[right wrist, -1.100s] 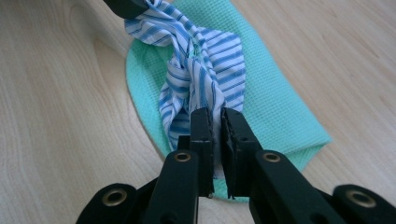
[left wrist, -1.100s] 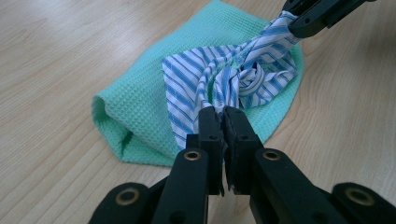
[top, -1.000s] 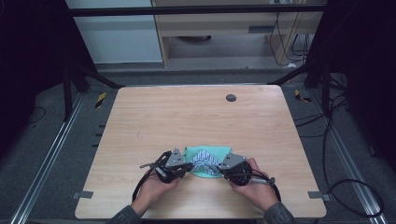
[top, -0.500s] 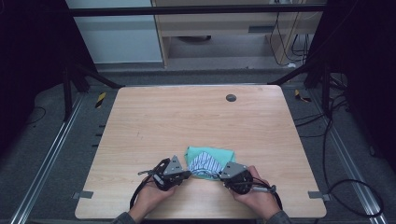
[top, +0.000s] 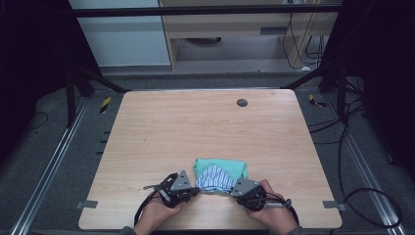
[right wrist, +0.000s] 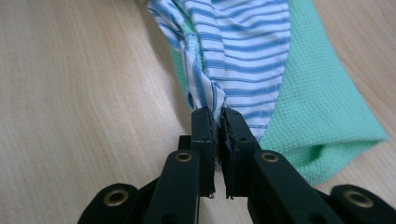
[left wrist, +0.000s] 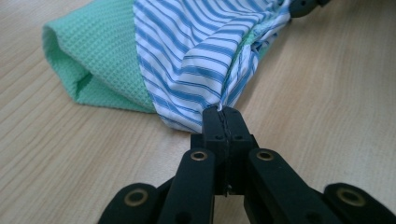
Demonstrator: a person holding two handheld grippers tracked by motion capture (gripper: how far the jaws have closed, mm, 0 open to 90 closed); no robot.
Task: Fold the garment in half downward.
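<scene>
The tabletop is evenly lit from above, its surroundings dark. The gripper views are bright, softly blurred far off.

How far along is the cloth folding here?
Done: the green cloth already lies folded under the striped cloth. In hand: the left gripper and right gripper each pinch a striped corner. Left: probably laying it flat and releasing.

The striped cloth is white with blue stripes. The waffle-weave cloth is mint green with a small square-grid texture. Both grippers, left gripper and right gripper, are black with brass-coloured rivets. The table is pale wood grain.
</scene>
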